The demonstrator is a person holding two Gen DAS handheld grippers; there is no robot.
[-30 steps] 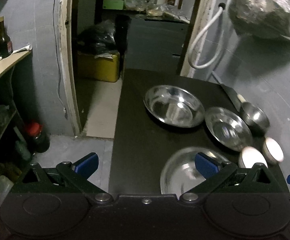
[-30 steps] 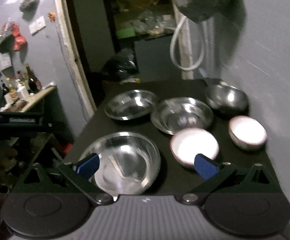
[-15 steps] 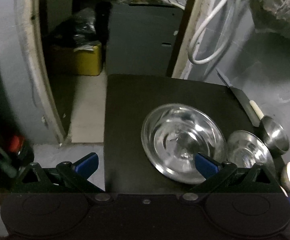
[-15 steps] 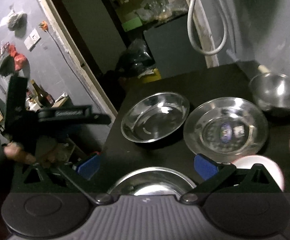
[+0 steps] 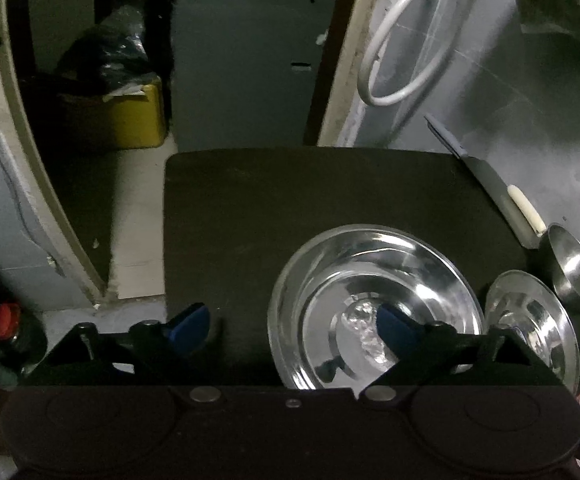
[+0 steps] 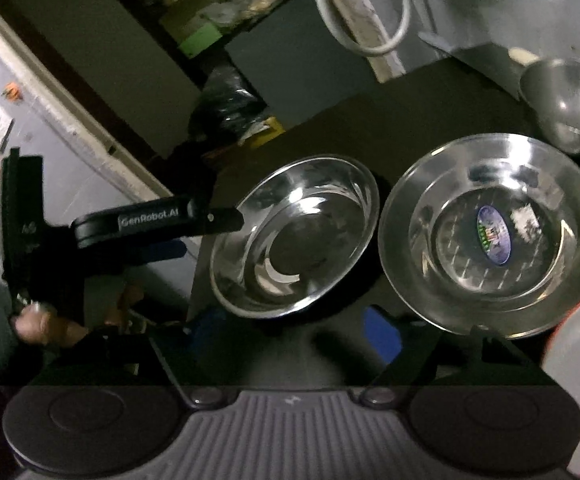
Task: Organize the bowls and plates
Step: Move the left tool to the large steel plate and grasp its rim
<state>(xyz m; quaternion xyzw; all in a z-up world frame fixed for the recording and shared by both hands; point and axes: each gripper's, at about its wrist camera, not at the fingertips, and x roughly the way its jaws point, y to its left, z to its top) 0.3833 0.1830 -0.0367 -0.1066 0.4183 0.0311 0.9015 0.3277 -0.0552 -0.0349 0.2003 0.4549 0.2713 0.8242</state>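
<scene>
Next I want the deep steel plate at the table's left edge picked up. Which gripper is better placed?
Left, probably. The left gripper straddles the near-left rim of the deep steel plate, one finger inside and one outside, jaws just closing. The right gripper sits nearer the gap beside the stickered plate.

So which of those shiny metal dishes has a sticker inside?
The wide shallow steel plate, right of the deeper stickerless bowl; an oval blue label sits at its centre.

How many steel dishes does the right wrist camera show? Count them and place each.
3. A deep steel plate at centre, a stickered steel plate to its right, and a small steel bowl at upper right. More may lie outside the frame.
</scene>
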